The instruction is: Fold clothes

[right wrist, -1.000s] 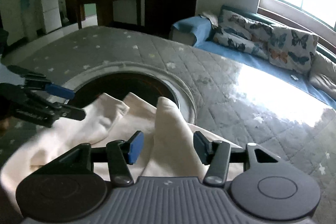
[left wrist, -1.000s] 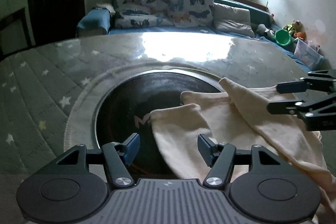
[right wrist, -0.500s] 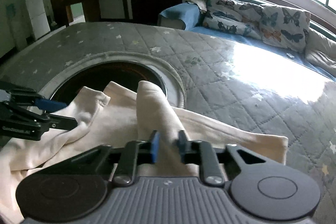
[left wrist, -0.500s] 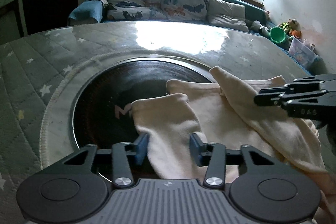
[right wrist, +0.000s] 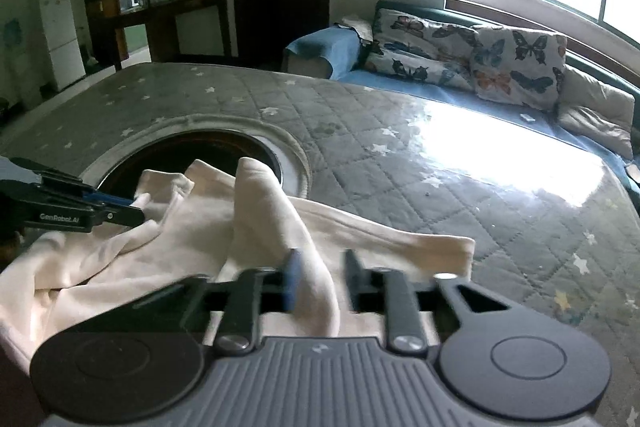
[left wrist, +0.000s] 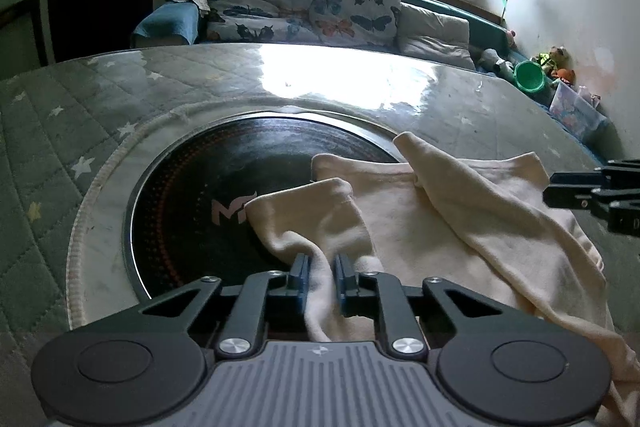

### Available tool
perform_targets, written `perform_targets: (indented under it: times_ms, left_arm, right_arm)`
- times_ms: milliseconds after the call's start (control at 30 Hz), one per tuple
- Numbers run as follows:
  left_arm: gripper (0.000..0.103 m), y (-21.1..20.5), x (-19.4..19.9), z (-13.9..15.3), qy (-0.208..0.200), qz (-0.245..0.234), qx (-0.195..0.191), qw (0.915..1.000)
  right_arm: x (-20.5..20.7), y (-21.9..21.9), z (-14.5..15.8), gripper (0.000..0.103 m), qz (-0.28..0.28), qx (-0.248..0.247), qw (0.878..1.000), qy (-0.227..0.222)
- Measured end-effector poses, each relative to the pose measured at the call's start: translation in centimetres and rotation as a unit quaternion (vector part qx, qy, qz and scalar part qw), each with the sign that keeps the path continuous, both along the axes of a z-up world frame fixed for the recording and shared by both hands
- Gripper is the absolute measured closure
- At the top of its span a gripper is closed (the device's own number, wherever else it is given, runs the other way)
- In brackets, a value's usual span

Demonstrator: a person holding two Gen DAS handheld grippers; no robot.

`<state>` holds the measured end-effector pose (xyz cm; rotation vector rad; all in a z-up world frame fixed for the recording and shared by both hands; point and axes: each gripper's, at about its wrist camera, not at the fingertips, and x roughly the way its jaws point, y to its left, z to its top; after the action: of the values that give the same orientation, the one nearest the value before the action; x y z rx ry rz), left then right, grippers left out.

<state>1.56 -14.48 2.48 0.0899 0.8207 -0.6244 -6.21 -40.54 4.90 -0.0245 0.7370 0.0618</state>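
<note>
I am working two hand-held grippers over a round tabletop under a grey quilted, star-patterned cover, with a dark glass cooktop set in its middle. A cream long-sleeved top lies crumpled on the tabletop, partly over the cooktop's edge at 3 o'clock.

My left hand-held gripper is pinched shut on a fold of one sleeve, whose cuff end rests on the dark glass. In the right wrist view, my right hand-held gripper has the other sleeve between its jaws, but they stand slightly apart and blurred, so I cannot tell whether they grip the cloth.

I judge this to be the start of the fold: both sleeves are being taken up so the top can be spread or the sleeves laid across the body. The next move calls for both grips to be secure, then an even lift, so the cloth does not bunch.

The hem and lower body of the top run under the gripper housings and off the bottom of both views. I cannot find the neckline.
</note>
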Motion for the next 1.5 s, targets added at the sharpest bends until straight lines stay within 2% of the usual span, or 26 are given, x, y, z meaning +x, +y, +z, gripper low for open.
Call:
perform_targets:
  times_ms: [100,167,200,433,500,533,600,667,767,867,933,1000,1067,1133,1233,1367,1500]
  left_arm:
    - [0.089,0.1,-0.2,0.2,-0.006,0.002,0.003,1.0000]
    - [0.090,0.3,-0.3,0.3,-0.011,0.005,0.004,0.9999]
    - [0.090,0.5,-0.3,0.4,-0.011,0.006,0.003,0.9999]
    - [0.090,1.1,-0.3,0.7,-0.010,0.005,-0.004,0.9999]
    - [0.084,1.0,-0.4,0.7,-0.007,0.003,-0.006,1.0000]
    - [0.083,1.0,-0.4,0.7,-0.006,0.002,-0.007,1.0000]
    - [0.064,0.9,-0.6,0.7,-0.007,0.000,-0.005,1.0000]
    - [0.054,0.9,-0.6,0.7,-0.005,0.002,-0.005,1.0000]
    - [0.053,0.7,-0.5,0.5,0.001,0.001,-0.005,1.0000]
    - [0.055,0.5,-0.4,0.2,0.005,0.000,-0.003,1.0000]
    - [0.066,0.3,-0.4,0.0,0.008,-0.001,-0.004,1.0000]
    - [0.082,0.2,-0.4,-0.2,0.010,-0.001,-0.008,0.9999]
    - [0.090,0.2,-0.5,-0.1,0.009,0.000,-0.010,0.9999]
    - [0.092,0.3,-0.7,0.1,0.003,0.002,-0.010,0.9999]
    - [0.093,0.9,-1.1,0.6,-0.009,0.006,-0.012,0.9999]
    - [0.094,2.0,-1.6,1.3,-0.021,0.020,-0.019,0.9994]
    - [0.094,3.3,-2.4,1.9,-0.035,0.034,-0.022,0.9986]
  right_arm:
    - [0.8,1.1,-0.5,0.061,0.013,-0.001,1.000,-0.001]
    - [1.6,1.9,-0.8,0.049,0.019,-0.001,1.000,-0.001]
    - [2.0,2.3,-0.9,0.047,0.023,-0.003,1.000,-0.003]
    - [5.0,3.7,-2.1,0.045,0.028,0.003,1.000,0.005]
    - [5.7,3.9,-2.5,0.045,0.027,0.004,1.000,0.011]
    - [5.8,3.9,-2.6,0.047,0.026,0.005,1.000,0.013]
    - [5.9,3.8,-2.9,0.055,0.022,0.006,1.000,0.016]
    - [5.8,3.5,-3.0,0.074,0.016,0.007,1.000,0.018]
    - [5.4,2.8,-2.9,0.092,0.005,0.013,1.000,0.015]
    - [4.9,2.1,-2.6,0.092,0.001,0.019,1.000,0.011]
    - [4.7,1.9,-2.5,0.089,0.008,0.026,1.000,0.009]
    - [4.8,2.1,-2.4,0.082,0.007,0.022,1.000,0.005]
    - [5.1,2.3,-2.5,0.057,0.011,0.023,1.000,0.004]
    - [5.4,2.6,-2.9,0.052,0.013,0.021,1.000,0.009]
    - [5.8,3.0,-3.6,0.057,0.011,0.018,1.000,0.015]
    - [5.4,2.5,-3.5,0.087,-0.007,0.022,1.000,0.014]
    - [4.2,1.7,-2.5,0.096,-0.013,0.023,1.000,0.001]
